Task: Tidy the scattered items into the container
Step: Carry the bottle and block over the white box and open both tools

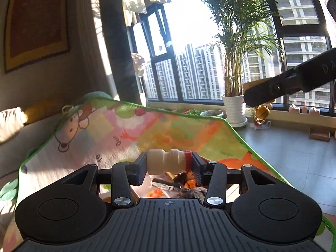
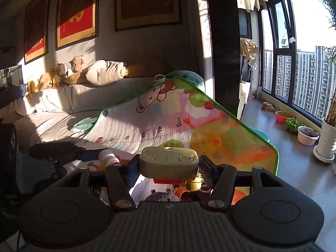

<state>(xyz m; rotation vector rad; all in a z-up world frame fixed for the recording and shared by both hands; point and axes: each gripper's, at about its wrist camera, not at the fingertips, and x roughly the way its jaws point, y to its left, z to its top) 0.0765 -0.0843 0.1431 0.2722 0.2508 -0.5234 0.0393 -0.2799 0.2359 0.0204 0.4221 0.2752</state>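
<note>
Above the cartoon play mat [image 1: 109, 130], both tools hang in clear air. The left hand-held gripper [image 1: 168, 163] is clamped endwise on one cream plastic bottle with a red cap [image 1: 166, 162], held level. The right hand-held gripper [image 2: 169, 163] is clamped on one pale green rounded toy block [image 2: 169, 163], a pad pressing each end. Beneath both sits one clear container [image 2: 145, 185], its pale wall showing just under the block, with a jumble of small toys [image 1: 178, 183] already inside; their number cannot be told. The mat's green-bound edge [image 2: 273, 147] drops off at the right onto open grey tiled floor [image 1: 294, 147], which runs unobstructed toward the windows. Along that far edge stand one tall palm in a ribbed white pot [image 1: 234, 109], one white bowl planter [image 2: 307, 135] and one red basin [image 2: 282, 116]. To the left, the mat's other edge laps onto a sofa [image 2: 63, 96] carrying two plush animals [image 2: 70, 65].
</note>
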